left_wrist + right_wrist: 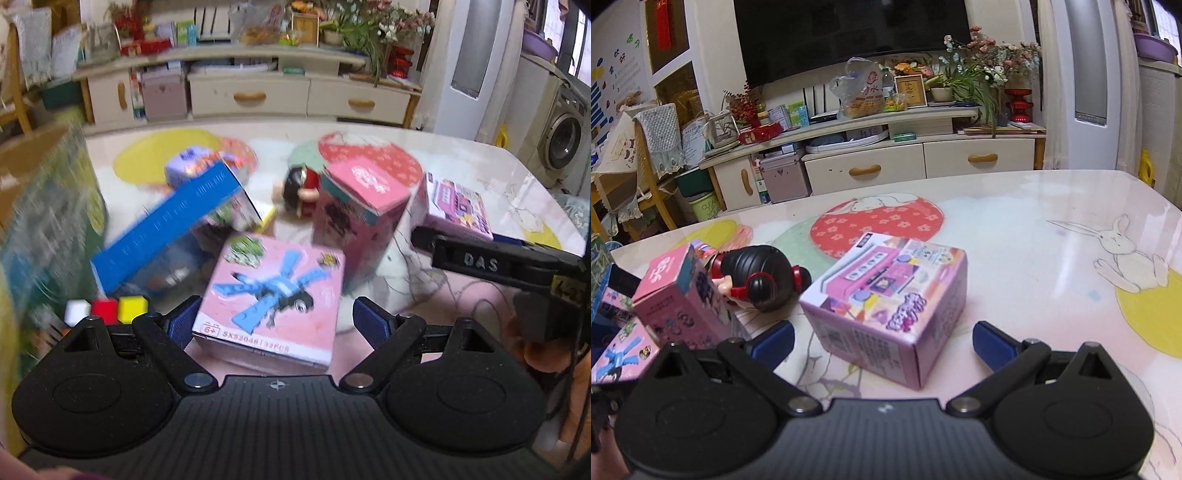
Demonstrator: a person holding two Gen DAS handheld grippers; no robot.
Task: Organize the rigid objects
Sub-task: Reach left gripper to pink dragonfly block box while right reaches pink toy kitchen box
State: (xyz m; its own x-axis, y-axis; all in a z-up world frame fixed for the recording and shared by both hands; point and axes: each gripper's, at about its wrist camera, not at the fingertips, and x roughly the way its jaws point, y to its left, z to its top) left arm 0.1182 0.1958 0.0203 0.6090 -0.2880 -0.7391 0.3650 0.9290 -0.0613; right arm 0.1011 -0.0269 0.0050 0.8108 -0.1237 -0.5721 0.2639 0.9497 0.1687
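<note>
Left tongs (271, 321) are standing wide around the pink dragonfly box (271, 295) on the near bench (1015, 221) — right tongs (882, 341) are straddling the purple box (886, 306), wide too. Risk: closing off-centre, twisting either box into its neighbours.

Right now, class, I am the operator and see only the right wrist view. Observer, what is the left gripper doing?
Observer: The left gripper is open, its fingers on either side of the flat-lying pink dragonfly box.
Operator: What lies left of that box?
Observer: A cube showing white, red and yellow squares, near the gripper's left finger.
Operator: And beyond the cube?
Observer: A long blue box, blurred, sitting tilted with its far end raised.
</note>
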